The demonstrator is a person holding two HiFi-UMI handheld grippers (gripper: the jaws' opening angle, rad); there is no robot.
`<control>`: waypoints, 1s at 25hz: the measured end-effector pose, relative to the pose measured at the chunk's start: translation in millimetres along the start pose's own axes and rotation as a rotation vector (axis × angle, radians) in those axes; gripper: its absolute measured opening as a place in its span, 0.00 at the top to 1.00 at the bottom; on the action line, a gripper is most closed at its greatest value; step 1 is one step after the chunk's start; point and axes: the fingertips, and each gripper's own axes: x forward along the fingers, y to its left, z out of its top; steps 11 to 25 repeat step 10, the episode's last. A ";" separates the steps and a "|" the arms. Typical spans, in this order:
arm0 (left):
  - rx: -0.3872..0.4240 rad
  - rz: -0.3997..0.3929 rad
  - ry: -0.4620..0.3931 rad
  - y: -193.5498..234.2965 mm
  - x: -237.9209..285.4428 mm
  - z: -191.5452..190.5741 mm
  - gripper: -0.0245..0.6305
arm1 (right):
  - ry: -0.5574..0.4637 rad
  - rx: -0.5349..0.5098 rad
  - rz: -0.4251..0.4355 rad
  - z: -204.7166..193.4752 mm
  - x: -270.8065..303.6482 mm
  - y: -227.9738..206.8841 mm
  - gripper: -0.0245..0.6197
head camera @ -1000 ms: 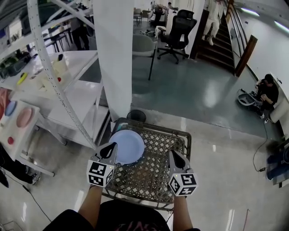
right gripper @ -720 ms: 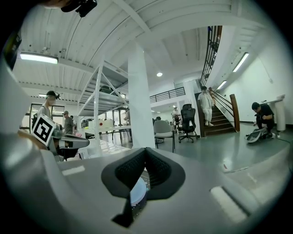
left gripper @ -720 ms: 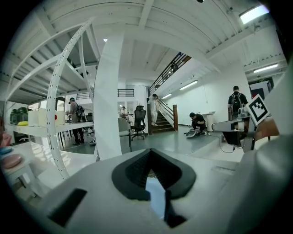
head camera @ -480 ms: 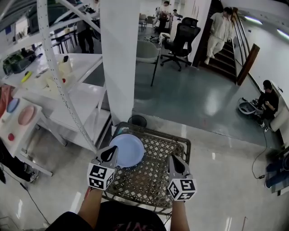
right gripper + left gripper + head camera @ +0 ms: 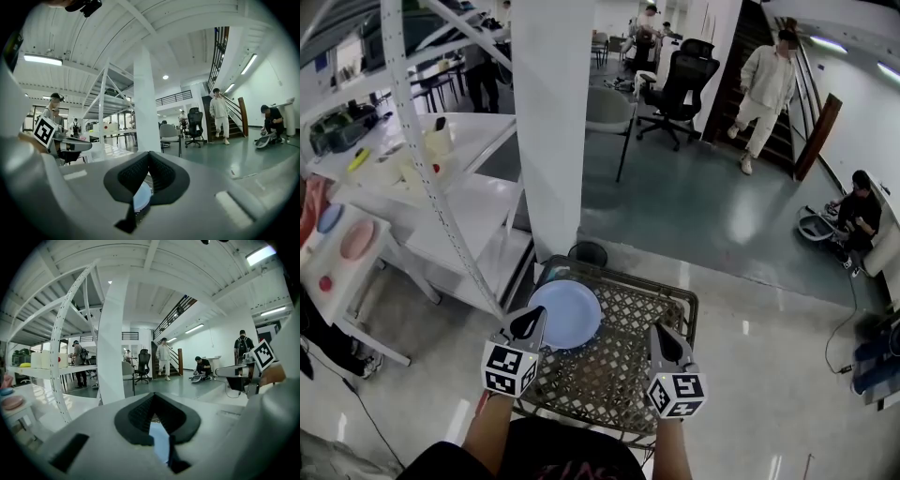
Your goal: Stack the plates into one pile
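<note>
On the far-left part of the dark metal lattice-top table (image 5: pixel 614 364) lies a round pale-blue plate (image 5: pixel 569 312), flat, near the white pillar (image 5: pixel 551 122). L gripper (image 5: pixel 528 323) & R gripper (image 5: pixel 662 343): jaws pressed together, nothing held. In head view L tip overlaps the plate's near-left edge; R sits apart to its right.

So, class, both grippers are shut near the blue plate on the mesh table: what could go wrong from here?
1. The left gripper and right gripper are shut; moving in like that would likely shove the plate, not grasp it.
2. The plate lies near the table's far-left rim, so a shove might slide it off.
</note>
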 end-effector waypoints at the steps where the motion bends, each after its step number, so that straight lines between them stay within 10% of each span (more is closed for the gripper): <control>1: 0.001 0.000 0.001 -0.9 -0.4 -0.5 0.96 | 0.000 0.000 0.001 -0.6 0.0 -0.2 0.95; 25: -0.007 0.016 -0.010 2.1 -4.4 4.4 0.96 | 0.003 -0.003 0.018 3.0 2.9 2.7 0.95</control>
